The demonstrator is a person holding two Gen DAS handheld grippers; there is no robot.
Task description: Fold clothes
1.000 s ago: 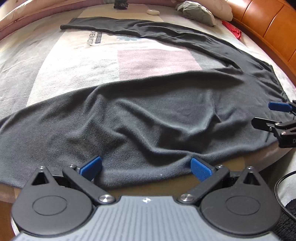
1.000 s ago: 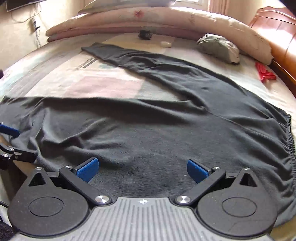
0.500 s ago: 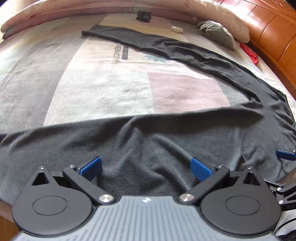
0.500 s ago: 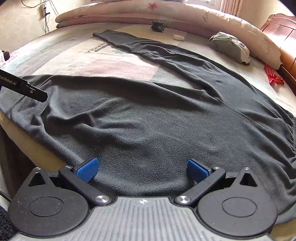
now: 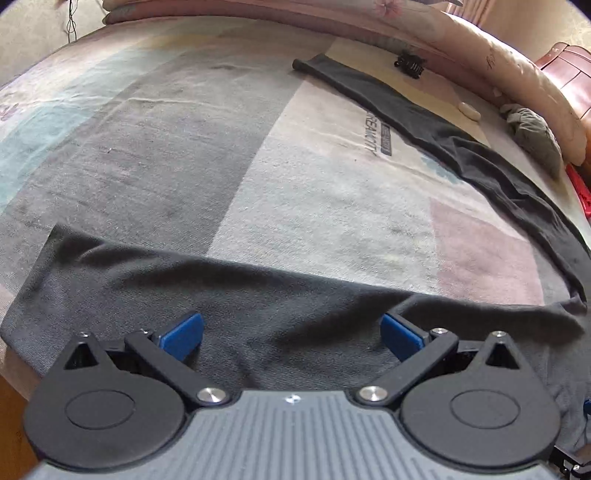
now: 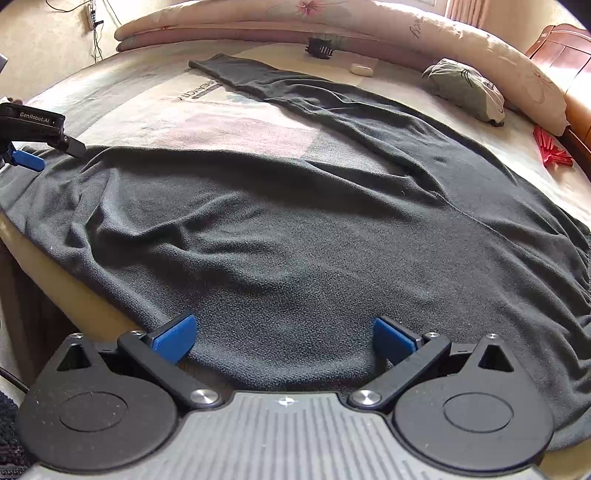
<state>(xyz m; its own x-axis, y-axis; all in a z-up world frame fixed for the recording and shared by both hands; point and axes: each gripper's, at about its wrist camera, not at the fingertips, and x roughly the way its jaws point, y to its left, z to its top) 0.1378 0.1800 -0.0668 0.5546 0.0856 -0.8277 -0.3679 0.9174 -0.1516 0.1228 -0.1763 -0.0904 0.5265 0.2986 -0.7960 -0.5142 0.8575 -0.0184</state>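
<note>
Dark trousers (image 6: 295,229) across patchwork bedspread (image 5: 184,147)

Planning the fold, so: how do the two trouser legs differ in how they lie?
The near leg runs along the bed edge, wide and rumpled, with the left tongs over it. The far leg stretches toward the pillows, narrower and flatter, untouched. Both are dark grey fleece.

Beyond my fingers: patterned bedspread (image 5: 332,192), black hair clip (image 6: 319,47), white case (image 6: 362,69), grey bundle (image 6: 465,88), red item (image 6: 552,149), floral quilt (image 6: 369,18).
</note>
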